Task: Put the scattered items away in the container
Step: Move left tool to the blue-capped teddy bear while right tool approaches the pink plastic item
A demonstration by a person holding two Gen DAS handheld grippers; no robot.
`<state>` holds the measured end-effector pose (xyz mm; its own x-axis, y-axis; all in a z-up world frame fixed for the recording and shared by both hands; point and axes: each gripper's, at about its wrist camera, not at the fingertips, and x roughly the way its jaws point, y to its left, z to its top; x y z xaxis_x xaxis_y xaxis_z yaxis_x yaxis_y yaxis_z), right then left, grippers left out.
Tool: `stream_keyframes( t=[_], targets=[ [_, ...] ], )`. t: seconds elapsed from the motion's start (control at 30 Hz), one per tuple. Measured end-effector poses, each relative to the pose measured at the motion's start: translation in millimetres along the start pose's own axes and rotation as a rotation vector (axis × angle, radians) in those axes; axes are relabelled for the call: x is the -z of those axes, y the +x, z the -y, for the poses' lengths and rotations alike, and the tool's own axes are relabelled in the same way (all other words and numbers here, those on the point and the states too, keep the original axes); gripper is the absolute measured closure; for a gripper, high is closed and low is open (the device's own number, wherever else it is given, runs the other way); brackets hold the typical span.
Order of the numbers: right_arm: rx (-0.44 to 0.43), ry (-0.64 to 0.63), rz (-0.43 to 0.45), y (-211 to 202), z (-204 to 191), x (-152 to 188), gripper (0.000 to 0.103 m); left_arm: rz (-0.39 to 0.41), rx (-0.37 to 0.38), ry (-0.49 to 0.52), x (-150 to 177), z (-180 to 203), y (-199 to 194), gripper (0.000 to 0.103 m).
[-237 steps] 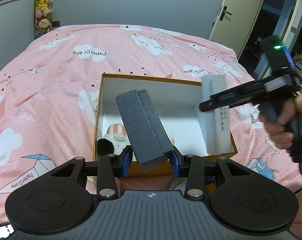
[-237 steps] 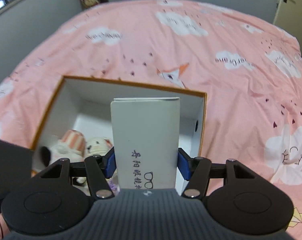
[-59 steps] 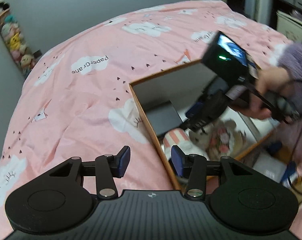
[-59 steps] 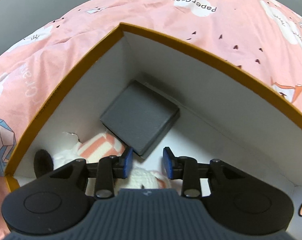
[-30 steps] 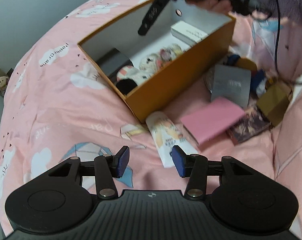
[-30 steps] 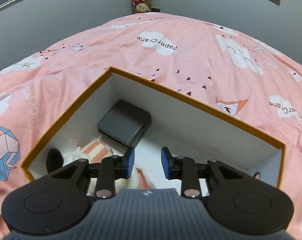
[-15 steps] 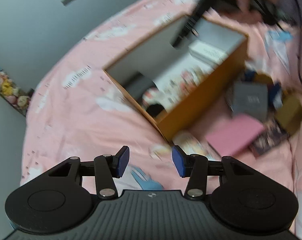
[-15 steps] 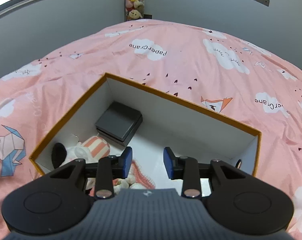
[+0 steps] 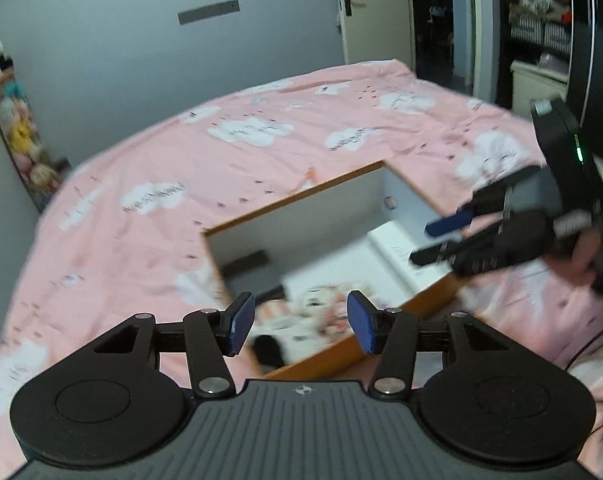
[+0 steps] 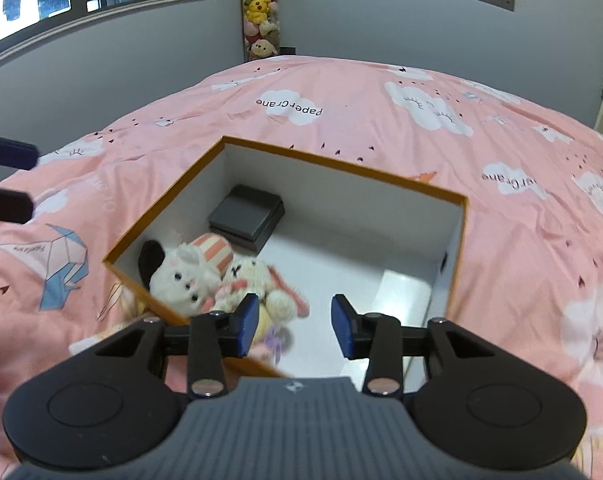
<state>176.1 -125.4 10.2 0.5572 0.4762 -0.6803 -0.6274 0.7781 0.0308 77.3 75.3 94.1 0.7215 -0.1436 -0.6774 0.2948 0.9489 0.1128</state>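
An orange cardboard box [image 10: 163, 204] with white inner walls lies open on the pink bed. In it are a dark grey case [image 10: 245, 212] at the far left corner, two plush toys [image 10: 205, 272] at the near left and a white box [image 9: 401, 248] at the right side. My left gripper [image 9: 299, 322] hovers above the box's near corner, jaws opening, nothing between them. My right gripper [image 10: 293, 324] hangs over the box's near edge, jaws opening and empty. It also shows in the left wrist view, where the right gripper [image 9: 445, 240] is held by a hand over the box's right end.
The pink cloud-print bedspread [image 10: 341, 112] surrounds the box. A column of plush toys [image 10: 261, 20] hangs at the grey back wall. A door [image 9: 373, 16] and a dark wardrobe opening [image 9: 541, 32] lie beyond the bed's far right.
The left gripper rose and swung from the loose items beside the box back over the box itself, its jaws wider. The right gripper drew back from the box and its jaws widened.
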Motion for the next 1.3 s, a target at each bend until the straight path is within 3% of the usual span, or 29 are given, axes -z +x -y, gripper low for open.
stream_keyframes(
  t=[0.23, 0.47, 0.57, 0.73, 0.8, 1.0, 1.3],
  targets=[
    [0.029, 0.130, -0.009, -23, 14, 44, 0.045, -0.009, 0.070, -0.159, 3, 14, 6, 0.041],
    [0.130, 0.254, 0.000, -36, 40, 84, 0.042, -0.054, 0.163, -0.365, 27, 26, 28, 0.041],
    [0.154, 0.295, -0.057, -35, 49, 97, 0.046, -0.085, 0.191, -0.390, 38, 38, 41, 0.042],
    [0.149, 0.341, -0.133, -35, 55, 117, 0.065, -0.158, 0.274, -0.440, 55, 60, 70, 0.042],
    [0.144, 0.349, -0.158, -34, 53, 124, 0.069, -0.196, 0.295, -0.437, 60, 70, 83, 0.047],
    [0.151, 0.399, -0.219, -32, 60, 145, 0.070, -0.299, 0.344, -0.407, 69, 98, 115, 0.049],
    [0.139, 0.422, -0.217, -31, 65, 155, 0.071, -0.448, 0.360, -0.452, 75, 115, 155, 0.049]
  ],
)
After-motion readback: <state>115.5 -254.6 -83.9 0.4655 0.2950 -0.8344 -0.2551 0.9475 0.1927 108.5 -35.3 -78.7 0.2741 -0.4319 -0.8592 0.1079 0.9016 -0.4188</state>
